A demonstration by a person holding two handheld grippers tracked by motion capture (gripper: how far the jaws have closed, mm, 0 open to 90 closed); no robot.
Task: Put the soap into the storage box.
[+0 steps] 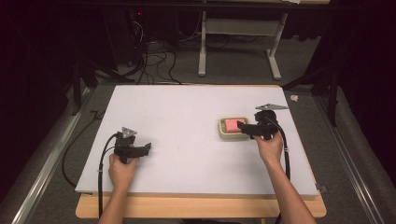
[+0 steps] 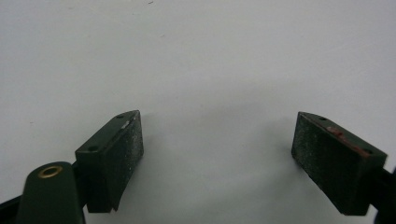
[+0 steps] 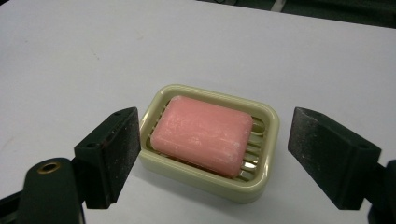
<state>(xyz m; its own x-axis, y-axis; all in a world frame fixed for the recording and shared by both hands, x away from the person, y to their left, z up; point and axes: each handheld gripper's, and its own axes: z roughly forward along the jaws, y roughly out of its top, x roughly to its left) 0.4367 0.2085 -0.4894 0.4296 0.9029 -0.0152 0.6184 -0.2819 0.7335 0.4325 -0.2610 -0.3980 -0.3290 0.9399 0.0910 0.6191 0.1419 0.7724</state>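
From where I stand, a pink bar of soap (image 3: 201, 134) lies flat in a cream soap dish (image 3: 268, 140) on the right half of the white counter (image 1: 187, 121); the right gripper (image 3: 212, 156) hangs just on the person's side of the dish, its jaws spread wide with the dish between them and gripping nothing, apart from the dish on both sides; the left gripper (image 2: 217, 154) sits well away on the left, jaws equally wide over bare counter and empty. The soap looks solid and fairly light, with a dry chalky bloom, though I'd judge it turns slippery under pressure and its rounded edges could squirt out of a hard pinch; the dish looks like thin rigid plastic, light and liable to slide; I'd take the bar across its two long flat sides, low and square, or else clamp the dish by its long outer walls.
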